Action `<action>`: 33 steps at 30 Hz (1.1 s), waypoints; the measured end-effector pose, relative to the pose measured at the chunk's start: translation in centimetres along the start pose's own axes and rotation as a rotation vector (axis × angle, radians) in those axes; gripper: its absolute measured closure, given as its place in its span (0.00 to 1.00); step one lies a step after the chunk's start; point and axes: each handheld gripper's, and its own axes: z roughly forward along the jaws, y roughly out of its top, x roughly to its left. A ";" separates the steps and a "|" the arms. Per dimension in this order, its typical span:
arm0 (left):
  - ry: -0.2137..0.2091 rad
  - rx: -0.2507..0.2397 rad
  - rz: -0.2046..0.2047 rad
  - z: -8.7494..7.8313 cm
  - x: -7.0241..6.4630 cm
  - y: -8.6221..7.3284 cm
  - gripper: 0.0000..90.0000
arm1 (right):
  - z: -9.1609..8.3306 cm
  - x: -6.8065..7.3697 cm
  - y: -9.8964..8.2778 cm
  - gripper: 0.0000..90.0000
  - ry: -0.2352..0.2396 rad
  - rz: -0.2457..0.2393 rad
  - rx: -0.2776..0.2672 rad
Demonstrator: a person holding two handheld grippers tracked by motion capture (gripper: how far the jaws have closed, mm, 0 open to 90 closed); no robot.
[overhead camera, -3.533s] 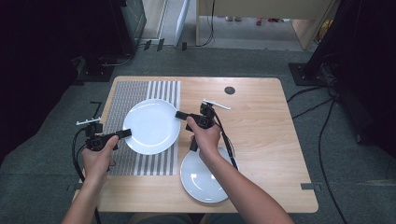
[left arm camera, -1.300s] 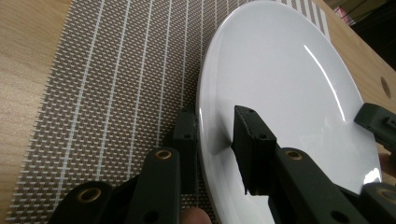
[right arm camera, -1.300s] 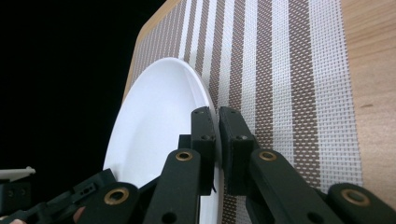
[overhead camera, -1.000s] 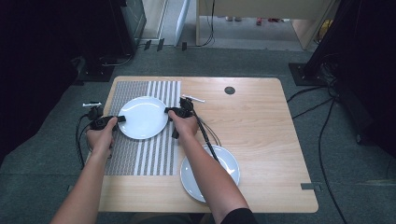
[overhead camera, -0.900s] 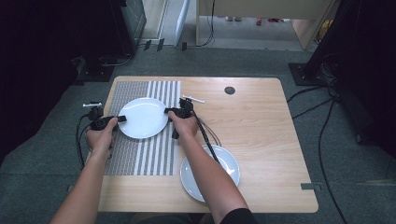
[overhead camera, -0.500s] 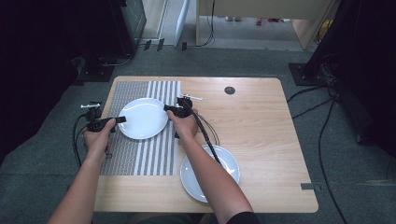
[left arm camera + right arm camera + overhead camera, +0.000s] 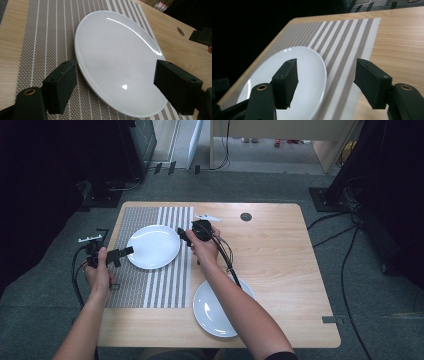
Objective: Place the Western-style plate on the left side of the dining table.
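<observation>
White plate (image 7: 153,246) lay flat on the striped placemat (image 7: 150,285), toward the far left of the wooden surface (image 7: 280,270). Left gripper (image 7: 125,252) stood at the plate's left rim, jaws just opened wide, pads off it. Right gripper (image 7: 182,235) stood at the right rim, jaws likewise just parted, nothing pinched. Second white plate (image 7: 220,307) sat near the front edge; open wood lay to the right.
</observation>
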 end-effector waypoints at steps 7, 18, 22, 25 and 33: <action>-0.032 0.010 0.076 -0.9 -2.1 -0.8 0.17 | -2.7 -1.3 0.0 0.36 0.001 -0.030 0.004; -0.068 0.008 0.137 -1.5 -4.1 -3.0 0.12 | -6.8 -2.4 -0.4 0.32 0.018 -0.083 0.019; -0.071 0.004 0.140 -1.9 -4.4 -3.8 0.12 | -8.2 -3.0 -0.8 0.32 0.020 -0.089 0.018; -0.076 -0.002 0.146 -2.2 -4.6 -4.4 0.12 | -9.2 -3.6 -1.1 0.32 0.019 -0.086 0.020; -0.077 -0.006 0.191 -3.2 -5.4 -6.1 0.11 | -11.8 -5.0 -1.9 0.31 0.004 -0.097 0.014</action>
